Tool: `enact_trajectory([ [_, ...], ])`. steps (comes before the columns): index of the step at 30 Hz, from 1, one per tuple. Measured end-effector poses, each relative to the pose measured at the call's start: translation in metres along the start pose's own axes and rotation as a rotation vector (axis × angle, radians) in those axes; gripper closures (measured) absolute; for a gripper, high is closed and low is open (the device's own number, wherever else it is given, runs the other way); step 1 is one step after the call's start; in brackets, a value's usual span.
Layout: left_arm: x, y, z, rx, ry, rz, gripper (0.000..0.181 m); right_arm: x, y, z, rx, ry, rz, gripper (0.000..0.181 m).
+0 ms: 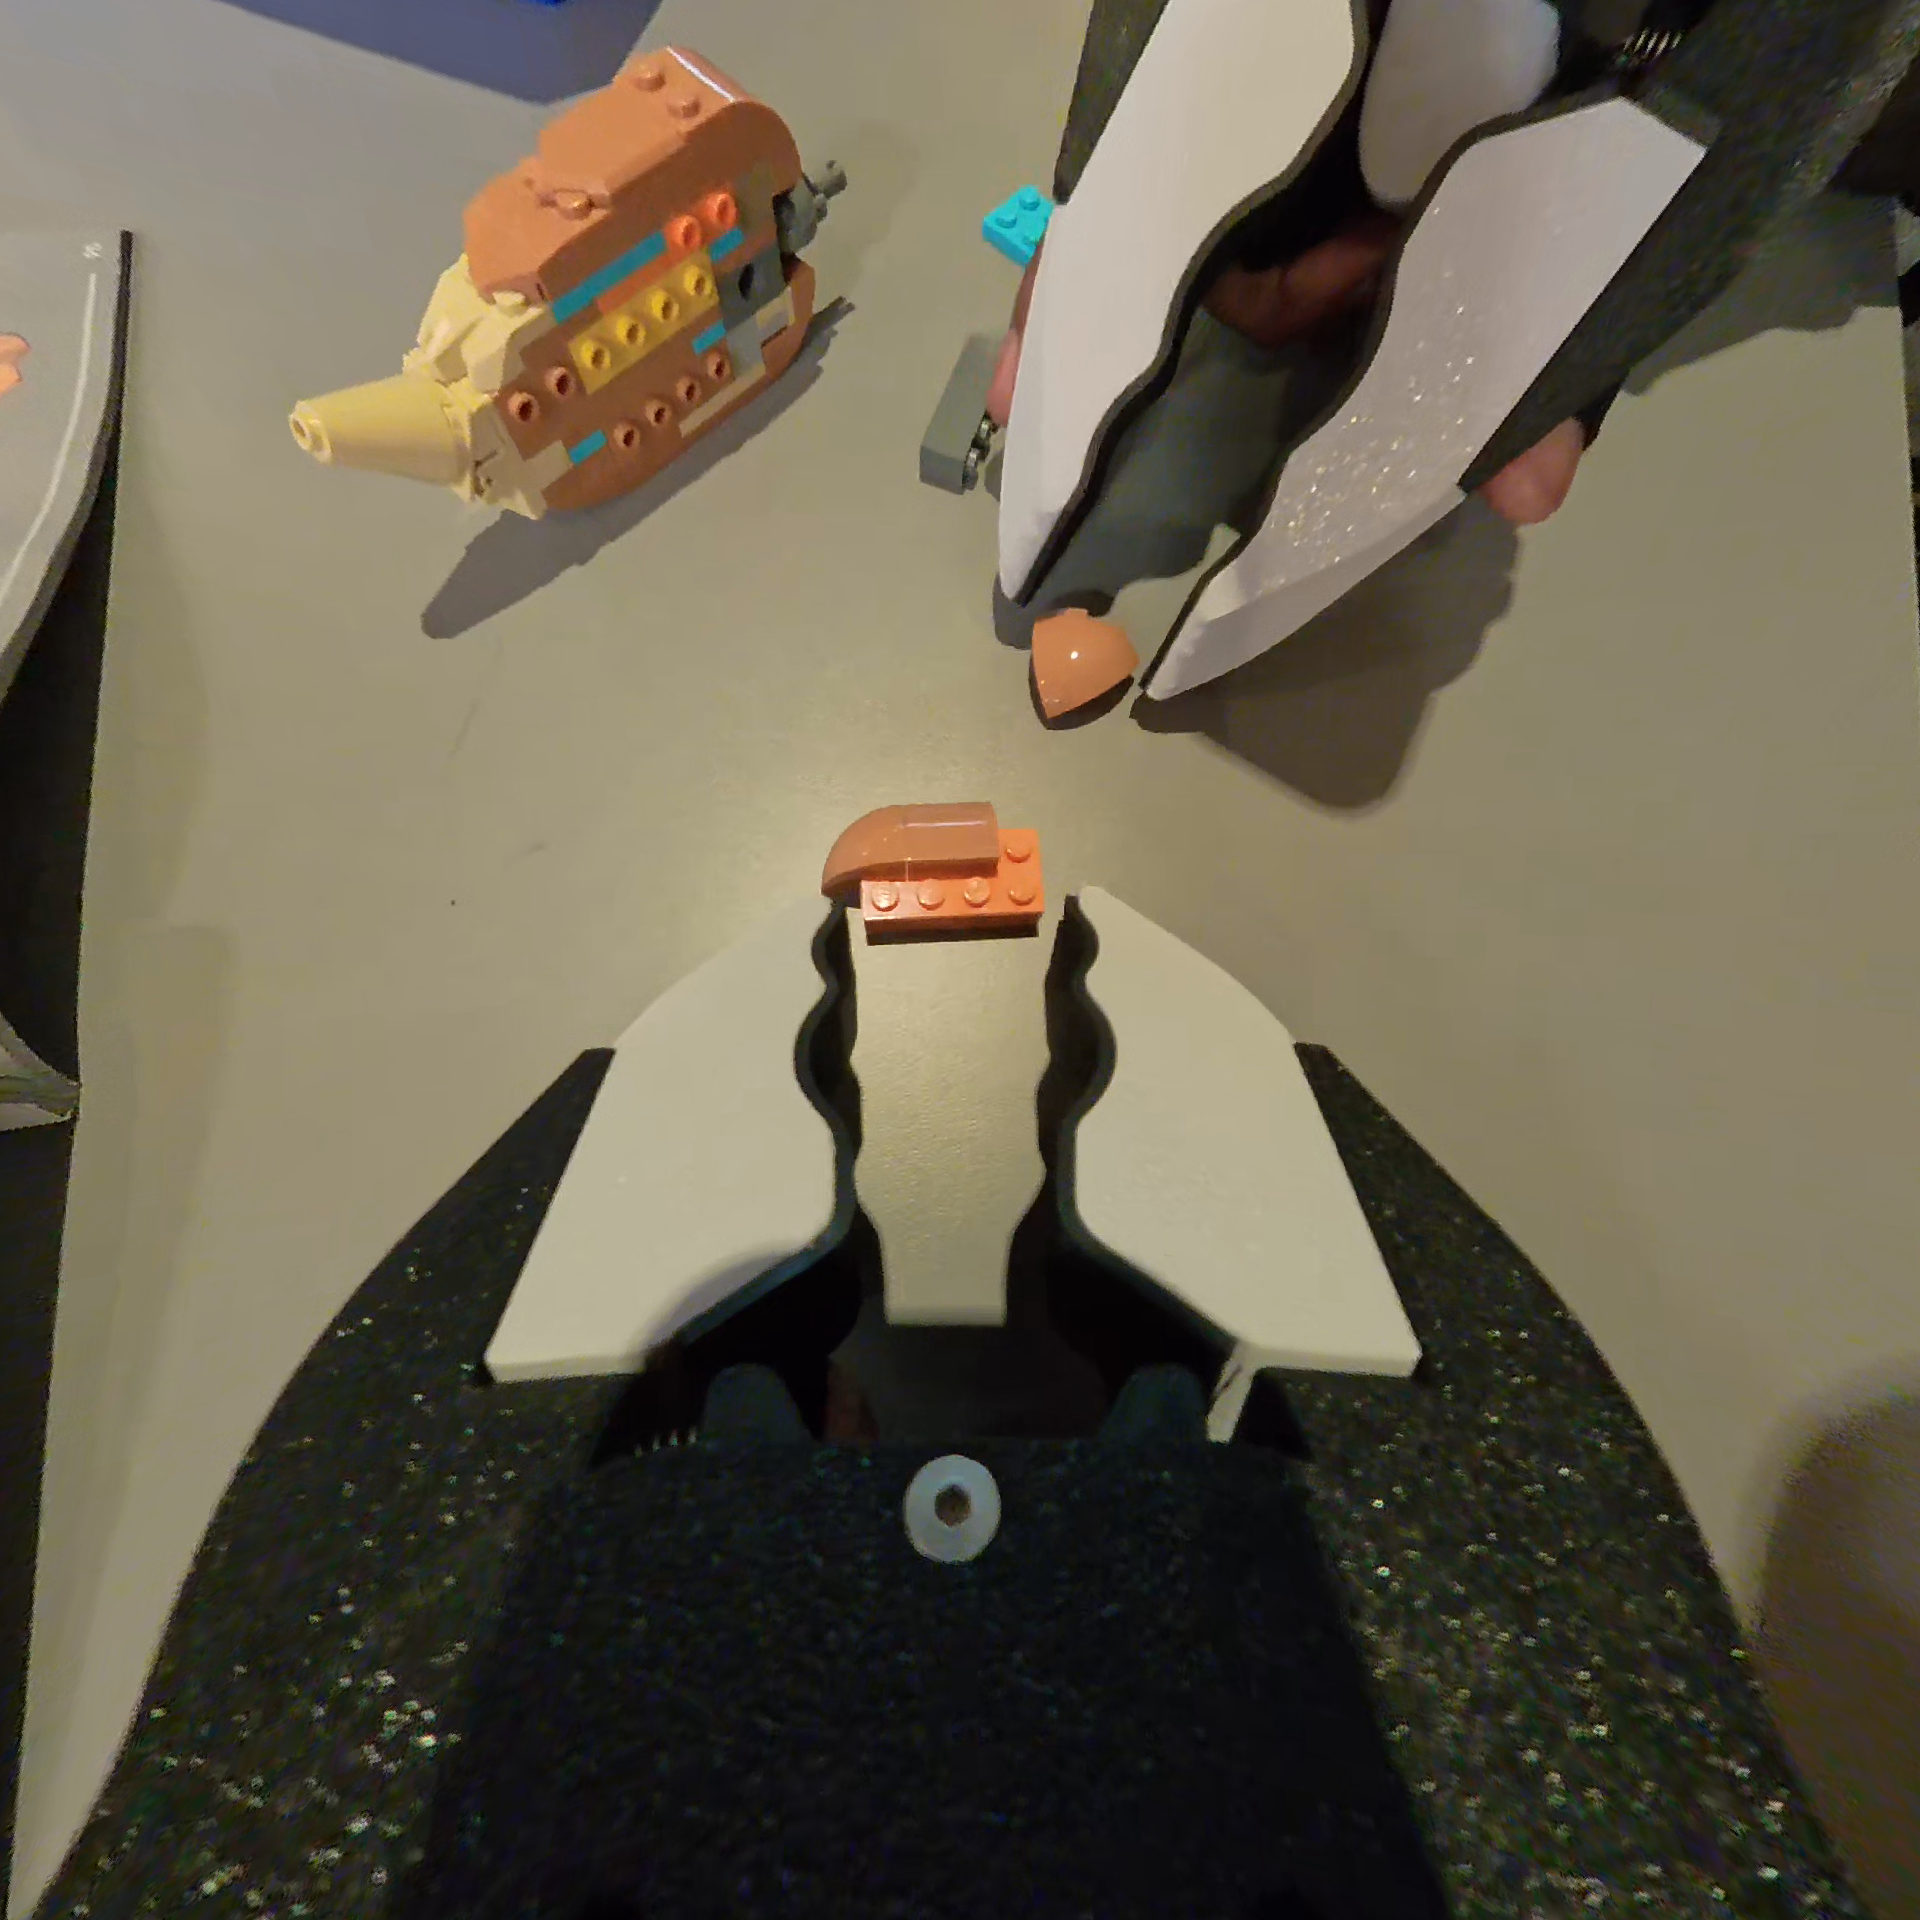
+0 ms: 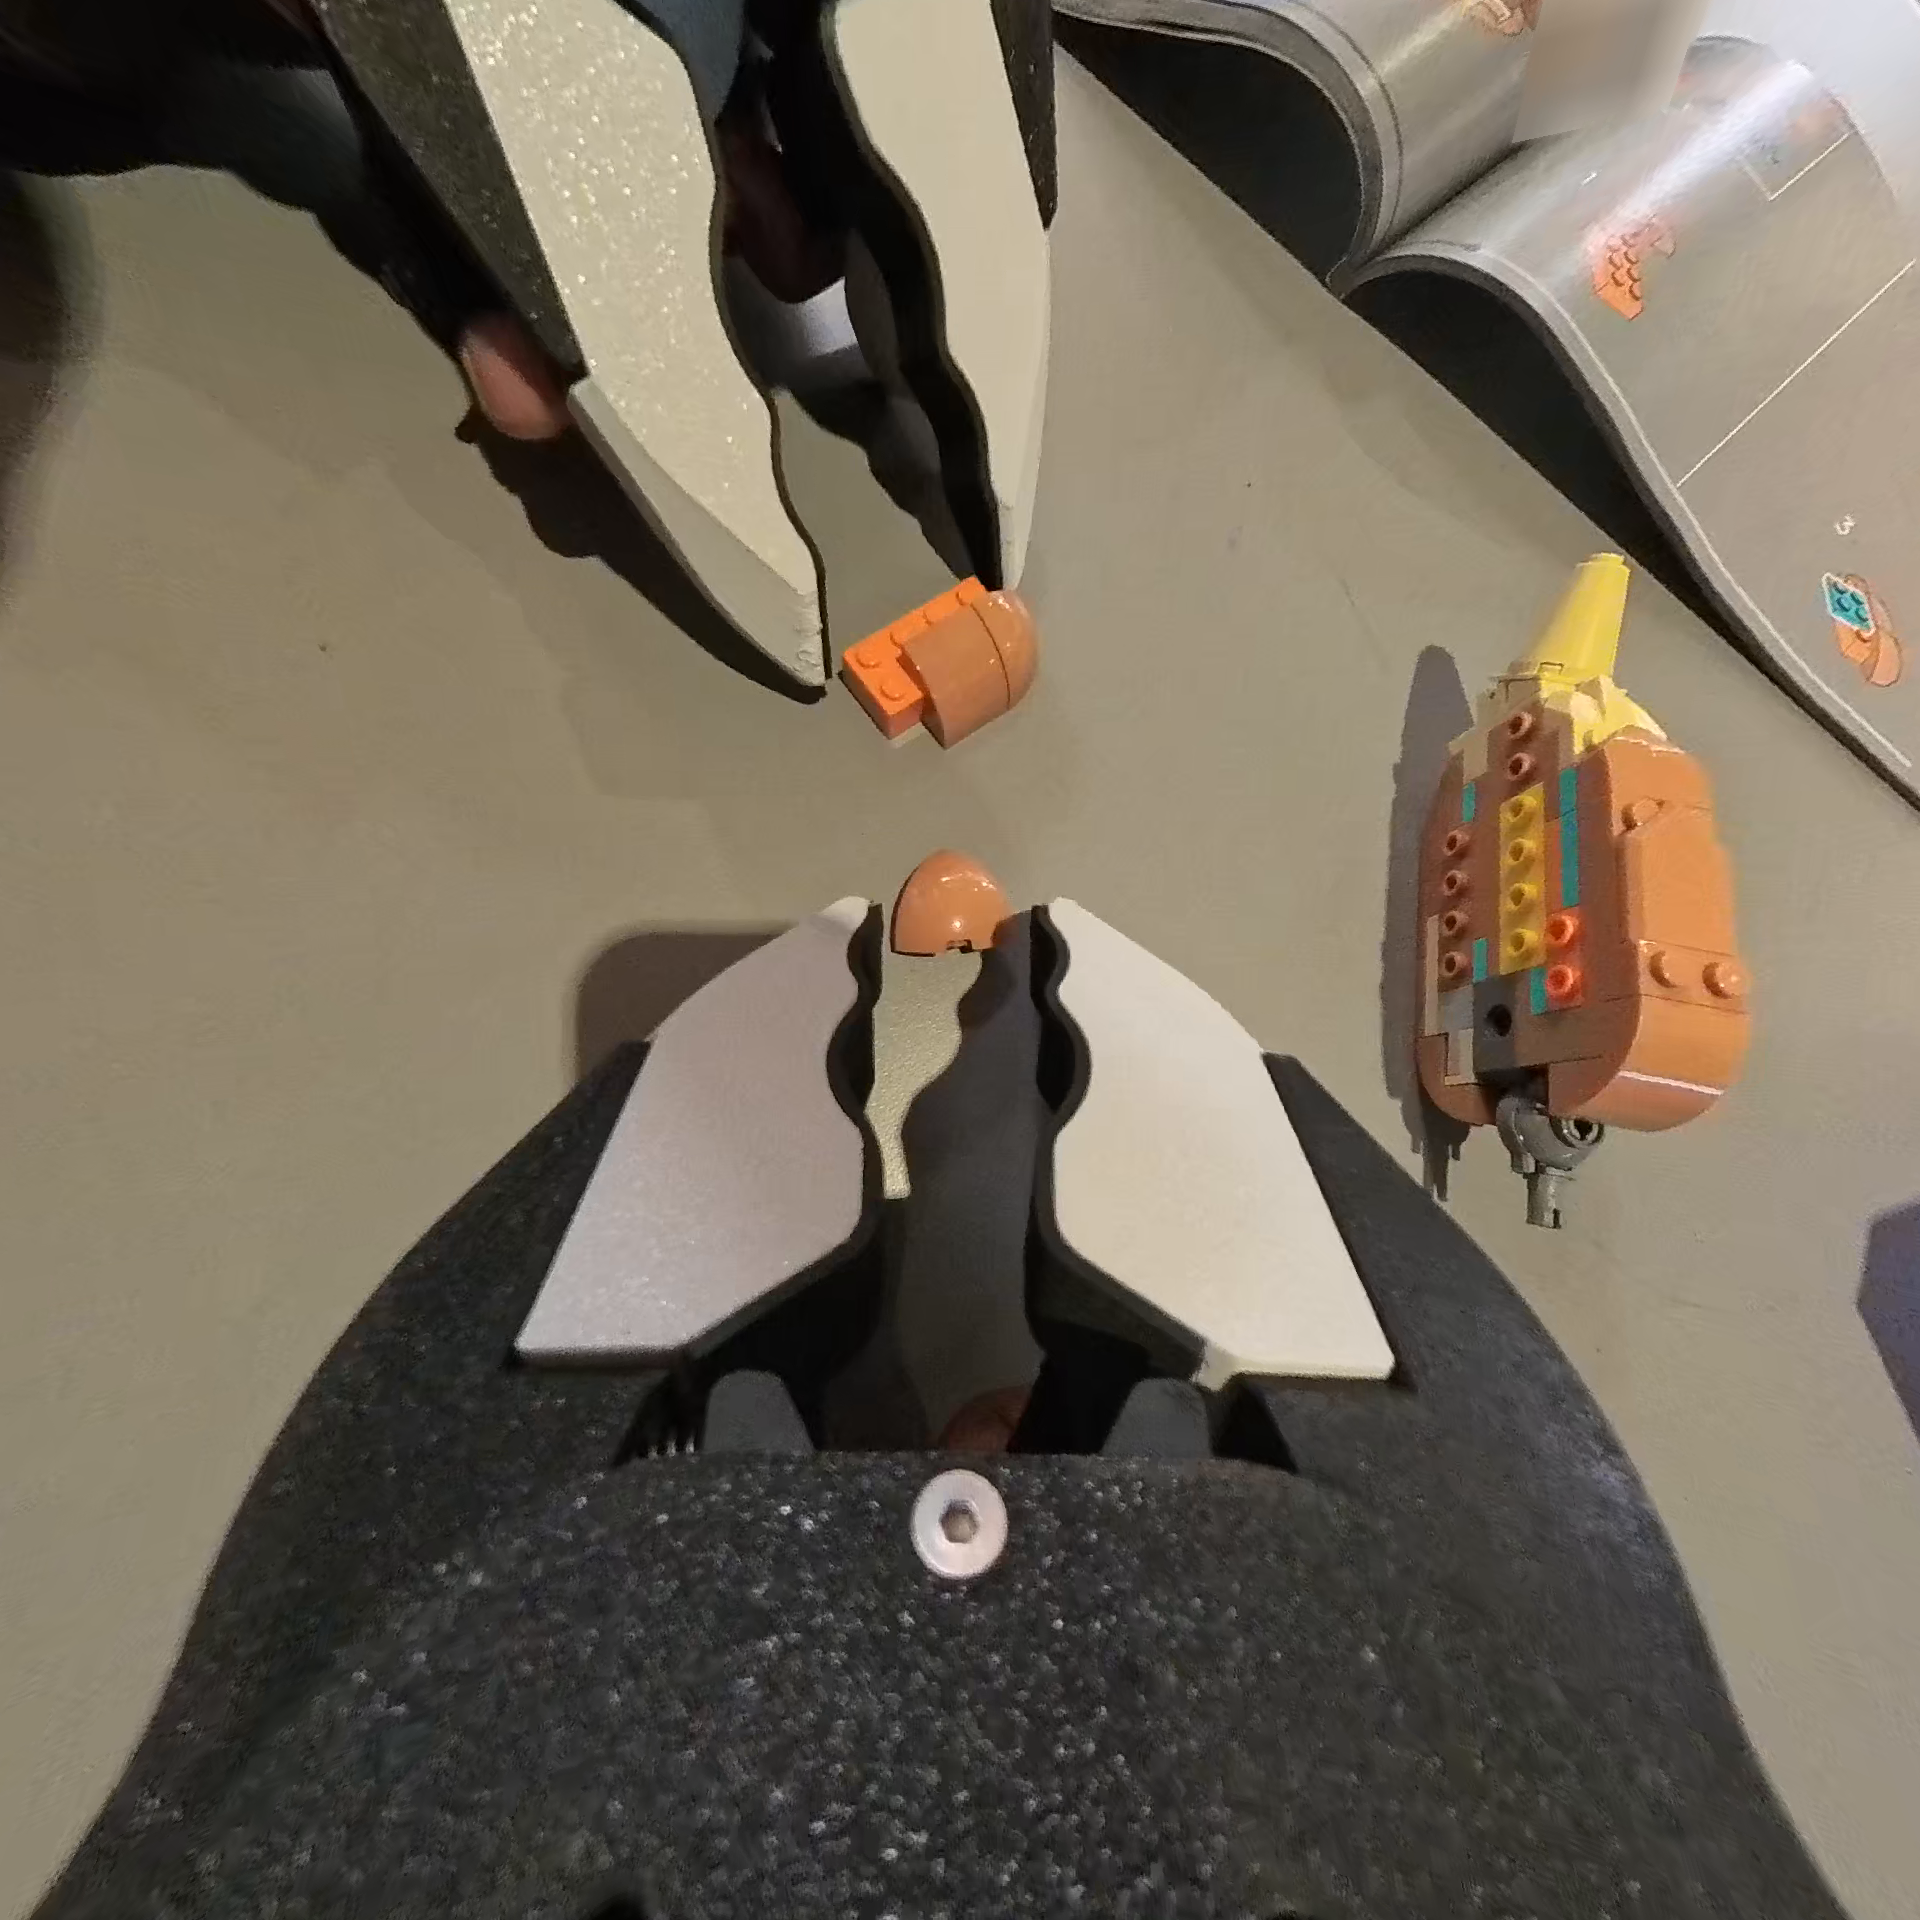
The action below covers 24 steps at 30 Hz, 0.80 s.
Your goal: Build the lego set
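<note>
My left gripper (image 1: 956, 899) is shut on a small sub-build, an orange plate with a brown curved piece on top (image 1: 935, 868), held end to end at its fingertips. It also shows at the top of the right wrist view (image 2: 935, 665). My right gripper (image 2: 951, 914) is shut on a brown rounded corner piece (image 2: 948, 899), which also shows in the left wrist view (image 1: 1081, 665). The two grippers point at each other, and the two held pieces are a short gap apart over the grey table. A hand shows behind each gripper.
A partly built brown and tan model with a cone nose (image 1: 582, 343) (image 2: 1558, 935) lies on the table to one side. An open instruction booklet (image 2: 1558, 260) (image 1: 52, 468) lies beyond it. A cyan brick (image 1: 1018, 223) and a grey piece (image 1: 956, 416) lie behind the right gripper. The tips of one gripper are about 6 cm away from the tips of the other.
</note>
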<state>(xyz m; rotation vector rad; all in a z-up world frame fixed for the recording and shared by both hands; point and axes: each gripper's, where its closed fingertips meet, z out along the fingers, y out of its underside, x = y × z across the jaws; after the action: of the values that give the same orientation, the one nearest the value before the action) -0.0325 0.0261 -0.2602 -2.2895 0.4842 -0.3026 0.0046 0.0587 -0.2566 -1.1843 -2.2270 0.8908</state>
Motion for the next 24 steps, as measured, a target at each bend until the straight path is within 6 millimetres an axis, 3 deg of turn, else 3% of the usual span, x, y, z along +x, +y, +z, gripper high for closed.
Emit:
enact_trajectory([
  [24,-0.0001,-0.0009,0.0038,-0.005,-0.033,0.039,0.148,0.0044,0.0028,-0.0042,0.005,0.007,-0.003,0.164],
])
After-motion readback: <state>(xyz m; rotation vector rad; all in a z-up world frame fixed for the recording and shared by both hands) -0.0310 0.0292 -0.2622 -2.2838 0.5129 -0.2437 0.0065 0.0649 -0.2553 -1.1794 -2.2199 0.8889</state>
